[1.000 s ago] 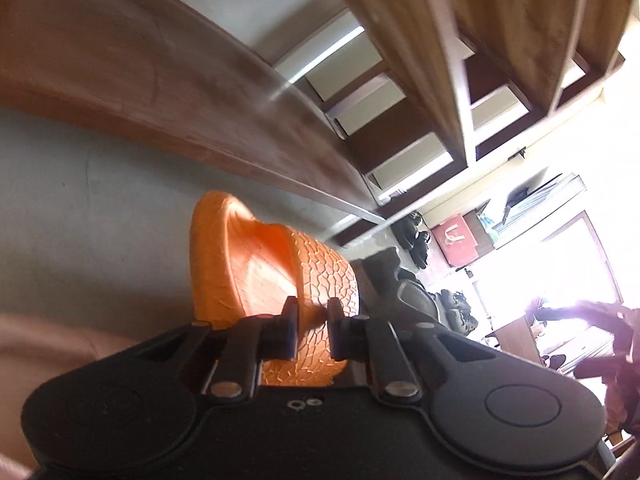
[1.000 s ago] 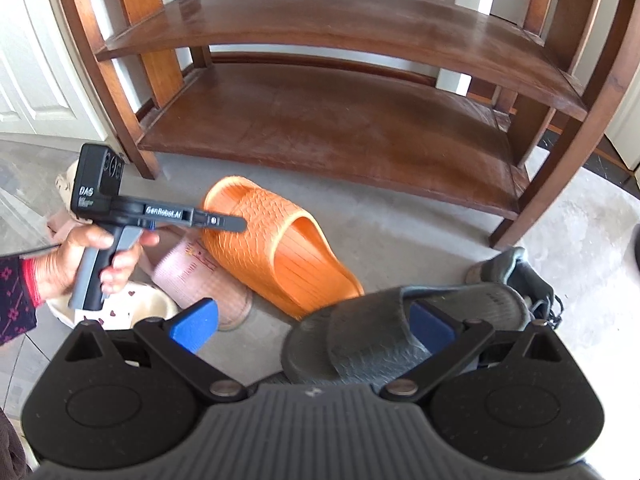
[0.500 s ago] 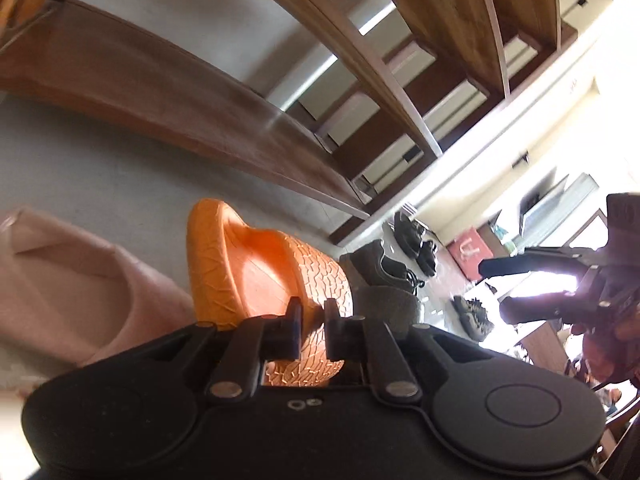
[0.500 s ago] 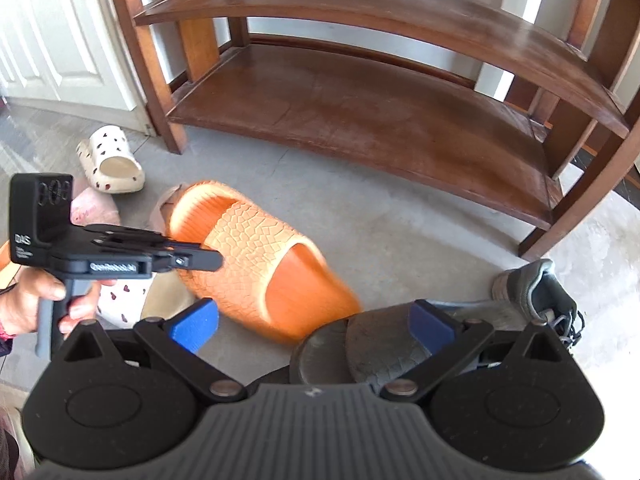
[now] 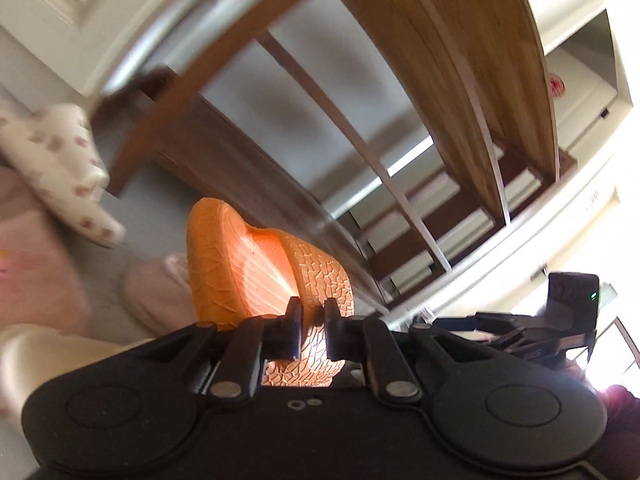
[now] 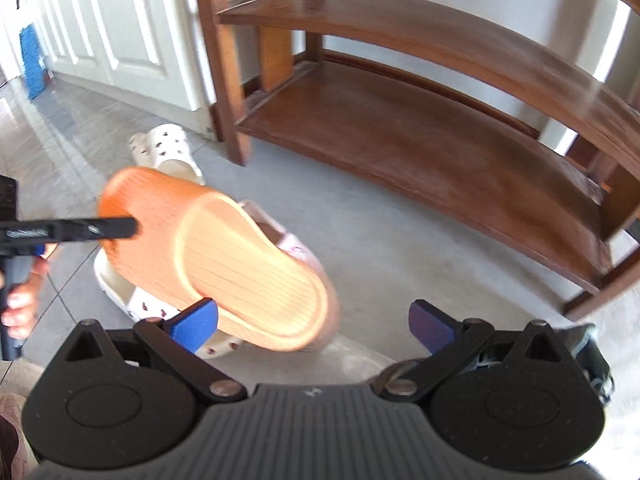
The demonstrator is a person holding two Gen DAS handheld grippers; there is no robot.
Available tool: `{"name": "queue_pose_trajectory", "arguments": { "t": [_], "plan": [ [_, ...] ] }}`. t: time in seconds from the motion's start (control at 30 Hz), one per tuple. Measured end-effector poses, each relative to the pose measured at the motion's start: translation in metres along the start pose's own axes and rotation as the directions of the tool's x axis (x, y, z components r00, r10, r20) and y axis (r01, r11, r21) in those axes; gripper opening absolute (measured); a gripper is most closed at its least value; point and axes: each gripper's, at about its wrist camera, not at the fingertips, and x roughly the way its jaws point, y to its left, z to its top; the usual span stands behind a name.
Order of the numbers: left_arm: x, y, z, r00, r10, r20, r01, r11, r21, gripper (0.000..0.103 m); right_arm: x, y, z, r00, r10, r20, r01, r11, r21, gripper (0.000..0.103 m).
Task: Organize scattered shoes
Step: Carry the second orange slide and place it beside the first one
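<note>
An orange slide slipper (image 5: 256, 268) hangs in the air, my left gripper (image 5: 312, 330) shut on its strap. In the right wrist view the same orange slipper (image 6: 240, 264) is tilted with its ribbed sole up, held by the left gripper (image 6: 132, 227) at the left, above a white clog with small holes (image 6: 132, 304) and a pink slipper (image 6: 296, 248). My right gripper (image 6: 314, 326) stands open over bare floor, nothing between its blue pads (image 6: 196, 322). The wooden shoe rack (image 6: 400, 140) has bare shelves.
A second white clog (image 6: 164, 152) lies by the rack's left leg (image 6: 224, 80), in front of white doors (image 6: 112, 28). A grey shoe (image 6: 592, 360) peeks out at the lower right edge. A hand (image 6: 20, 300) grips the left tool's handle.
The left gripper has lifted the orange slipper off the floor and swung it left, turning its sole up. The right gripper's view has shifted left, away from the grey slide it hung over.
</note>
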Motion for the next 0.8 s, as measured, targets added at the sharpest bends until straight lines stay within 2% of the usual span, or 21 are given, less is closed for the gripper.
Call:
{"name": "queue_pose_trajectory", "arguments": {
  "t": [0.17, 0.3, 0.47, 0.73, 0.8],
  "plan": [
    [-0.069, 0.016, 0.004, 0.991, 0.072, 0.117, -0.066, 0.996, -0.053, 0.008, 0.021, 0.042, 0.015, 0.999, 0.052, -0.009, -0.053, 0.993, -0.108, 0.102],
    [-0.118, 0.026, 0.002, 0.97, 0.139, 0.2, -0.12, 0.987, -0.104, 0.008, 0.04, 0.077, 0.031, 0.995, 0.098, -0.013, -0.099, 0.98, -0.174, 0.102],
    [-0.171, 0.042, -0.003, 0.928, 0.241, 0.285, -0.191, 0.963, -0.192, 0.008, 0.06, 0.112, 0.046, 0.99, 0.139, -0.031, -0.142, 0.962, -0.232, 0.102],
    [-0.225, 0.062, -0.023, 0.867, 0.377, 0.325, -0.278, 0.908, -0.313, 0.008, 0.077, 0.155, 0.052, 0.982, 0.174, -0.068, -0.187, 0.928, -0.322, 0.102],
    [-0.233, 0.067, -0.029, 0.859, 0.395, 0.326, -0.287, 0.898, -0.333, 0.008, 0.079, 0.163, 0.051, 0.98, 0.184, -0.079, -0.2, 0.923, -0.33, 0.102]
  ]
}}
